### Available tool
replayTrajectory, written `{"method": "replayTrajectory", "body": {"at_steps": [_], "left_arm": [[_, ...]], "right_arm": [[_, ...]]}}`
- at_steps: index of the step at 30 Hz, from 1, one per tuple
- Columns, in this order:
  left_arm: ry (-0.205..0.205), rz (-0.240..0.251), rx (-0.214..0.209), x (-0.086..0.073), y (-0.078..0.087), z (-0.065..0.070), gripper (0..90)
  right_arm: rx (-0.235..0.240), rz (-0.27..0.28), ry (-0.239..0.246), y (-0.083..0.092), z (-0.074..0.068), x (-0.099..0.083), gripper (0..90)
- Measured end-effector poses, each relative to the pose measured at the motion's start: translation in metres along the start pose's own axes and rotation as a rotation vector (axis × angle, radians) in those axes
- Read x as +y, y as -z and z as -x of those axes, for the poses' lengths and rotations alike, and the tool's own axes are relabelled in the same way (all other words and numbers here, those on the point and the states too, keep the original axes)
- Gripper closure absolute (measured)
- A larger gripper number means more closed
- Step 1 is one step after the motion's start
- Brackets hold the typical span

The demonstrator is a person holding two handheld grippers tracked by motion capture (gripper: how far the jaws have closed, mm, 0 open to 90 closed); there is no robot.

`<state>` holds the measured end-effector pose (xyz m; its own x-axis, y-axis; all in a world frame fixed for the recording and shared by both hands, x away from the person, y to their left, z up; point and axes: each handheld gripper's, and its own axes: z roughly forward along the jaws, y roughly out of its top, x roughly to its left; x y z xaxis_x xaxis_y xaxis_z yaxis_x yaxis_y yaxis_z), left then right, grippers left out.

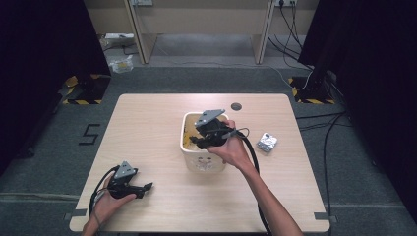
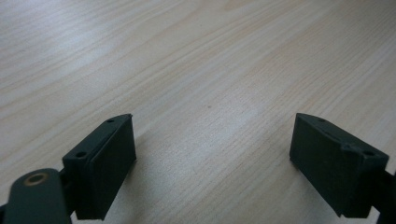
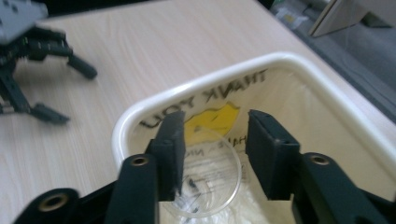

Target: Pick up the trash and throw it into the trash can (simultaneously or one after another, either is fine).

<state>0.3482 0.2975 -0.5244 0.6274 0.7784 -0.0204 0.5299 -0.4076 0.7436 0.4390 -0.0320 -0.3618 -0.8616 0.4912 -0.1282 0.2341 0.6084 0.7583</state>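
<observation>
Right gripper [image 1: 196,142] hangs over the open top of the white bin [image 1: 189,156] mid-table, jaws pointing down into it. In the right gripper view the jaws stand partly apart with nothing pinched; a clear round plastic lid or cup [image 3: 210,179] sits below and between them, inside the bin on the liner bag [image 3: 215,116] printed "THANK YOU". Pads don't look to be pressing on it, so I read this as a drop just made: that item is in the bin, that step done. Can't tell whether the clear piece touches the left pad's tip. Left to do, by my guess: the small crumpled foil piece [image 1: 267,142] on the table just right of the bin, apart from it, likely goes in next. Left gripper [image 1: 145,188] rests low at the near-left part of the table [image 1: 147,123], well away from the bin, jaws wide apart over bare wood, holding nothing.
</observation>
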Motion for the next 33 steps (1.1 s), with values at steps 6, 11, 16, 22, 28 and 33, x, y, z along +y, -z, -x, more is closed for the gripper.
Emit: {"method": "replayTrajectory", "body": {"at_steps": [6,11,16,22,28,33], "left_arm": [[0.000,0.000,0.000,0.000,0.000,0.000,13.3],[0.000,0.000,0.000,0.000,0.000,0.000,13.3],[0.000,0.001,0.000,0.000,0.000,0.000,13.3],[0.000,0.001,0.000,0.000,0.000,0.000,13.3],[0.000,0.001,0.000,0.000,0.000,0.000,13.3],[0.000,0.001,0.000,0.000,0.000,0.000,13.3]], "right_arm": [[-0.083,0.064,-0.087,0.028,0.014,-0.004,41.5],[-0.138,0.111,-0.136,0.051,0.027,-0.012,38.2],[-0.212,0.125,-0.195,0.076,0.045,-0.029,34.7],[-0.295,0.112,-0.243,0.098,0.064,-0.050,31.2],[-0.376,0.034,-0.289,0.099,0.078,-0.081,22.9],[-0.387,-0.022,-0.326,0.093,0.086,-0.109,19.1]]}}
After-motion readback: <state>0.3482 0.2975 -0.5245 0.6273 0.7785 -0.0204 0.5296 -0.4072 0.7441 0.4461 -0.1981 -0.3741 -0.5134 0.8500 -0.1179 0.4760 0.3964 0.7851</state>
